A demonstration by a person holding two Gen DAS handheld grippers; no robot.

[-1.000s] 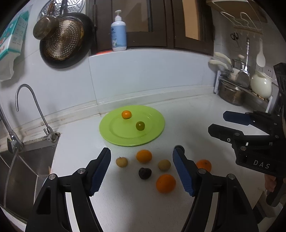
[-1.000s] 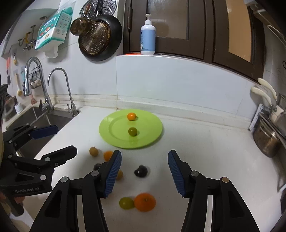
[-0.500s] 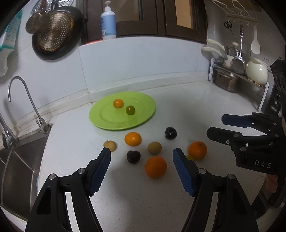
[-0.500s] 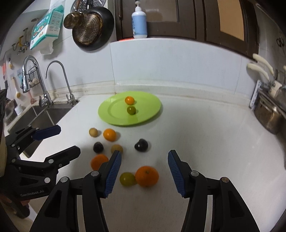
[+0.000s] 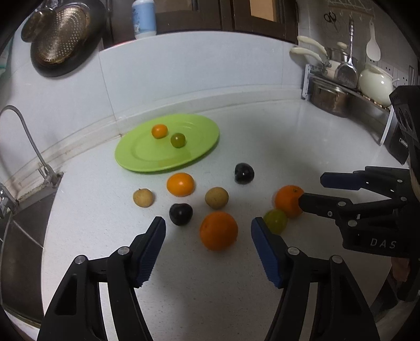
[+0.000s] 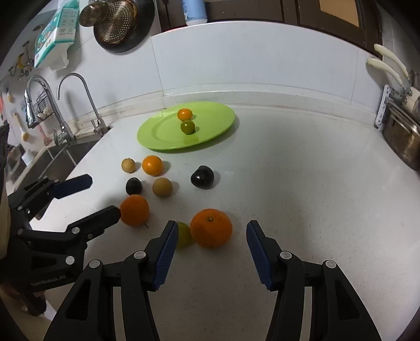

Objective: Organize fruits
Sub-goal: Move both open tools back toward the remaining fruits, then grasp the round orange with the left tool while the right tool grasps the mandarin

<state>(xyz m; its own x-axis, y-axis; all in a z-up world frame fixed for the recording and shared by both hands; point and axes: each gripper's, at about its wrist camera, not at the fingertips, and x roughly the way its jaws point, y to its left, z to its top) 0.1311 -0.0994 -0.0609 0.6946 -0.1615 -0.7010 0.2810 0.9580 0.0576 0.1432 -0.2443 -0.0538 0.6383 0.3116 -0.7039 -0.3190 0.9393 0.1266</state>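
Observation:
A green plate [image 5: 199, 147] [image 6: 218, 123] holds a small orange fruit [image 5: 159, 131] and a small green fruit [image 5: 178, 140]. Several loose fruits lie on the white counter in front of it: oranges [image 5: 218, 230] [image 6: 211, 228], dark plums [image 5: 180, 214] [image 6: 201, 177], tan round fruits [image 5: 216, 197] and a green fruit [image 5: 275, 220] [image 6: 183, 234]. My left gripper [image 5: 208, 228] is open just above the counter, an orange between its fingertips. My right gripper [image 6: 210, 232] is open around another orange.
A sink with taps [image 6: 78, 91] lies to the left. A pot rack with pans and ladles [image 5: 341, 78] stands at the back right. A strainer pan [image 5: 60, 49] hangs on the wall. A soap bottle [image 5: 143, 18] stands on the ledge.
Both grippers have moved down and forward toward the loose fruits. The oranges now sit between their open fingers. No fruit has moved.

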